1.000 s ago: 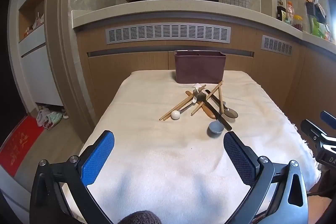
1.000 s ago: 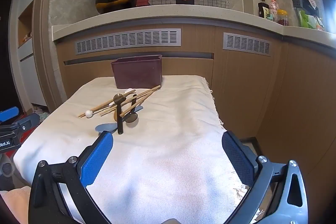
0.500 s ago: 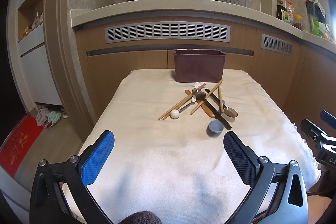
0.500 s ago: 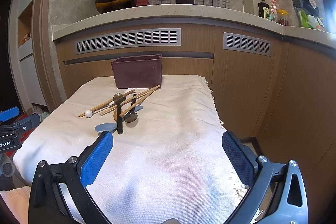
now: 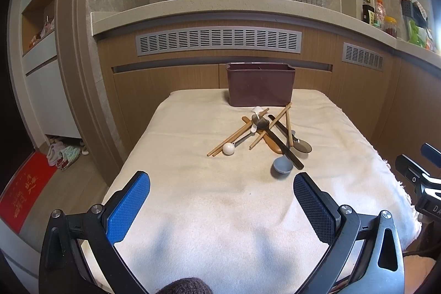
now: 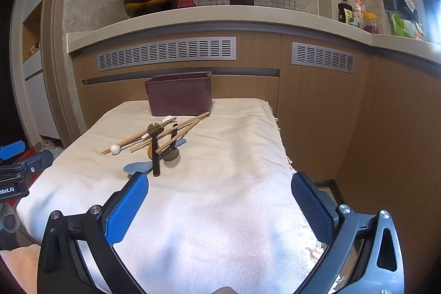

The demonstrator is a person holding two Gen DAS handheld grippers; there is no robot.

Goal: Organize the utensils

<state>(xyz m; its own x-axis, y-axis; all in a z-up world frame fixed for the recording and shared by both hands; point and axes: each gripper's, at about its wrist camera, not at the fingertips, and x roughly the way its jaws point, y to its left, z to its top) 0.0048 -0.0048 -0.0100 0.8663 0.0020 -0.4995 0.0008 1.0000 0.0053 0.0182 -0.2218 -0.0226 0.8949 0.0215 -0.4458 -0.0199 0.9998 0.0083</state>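
Nothing visibly shifting since earlier frames | left gripper [image 5: 222, 193] hovering lower centre, jaws spread, holding nothing | right gripper [image 6: 220, 193] likewise spread, holding nothing | tangled pile of wooden chopsticks and spoons [image 5: 264, 134] lying mid-frame on cream cloth-covered table [image 5: 193, 197], just before maroon plastic utensil box [image 5: 260, 86]

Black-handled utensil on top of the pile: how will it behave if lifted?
The black-handled utensil looks rigid. It crosses the chopsticks and a wooden spoon, so lifting probably disturbs them. Its narrow handle may pivot in the tool.
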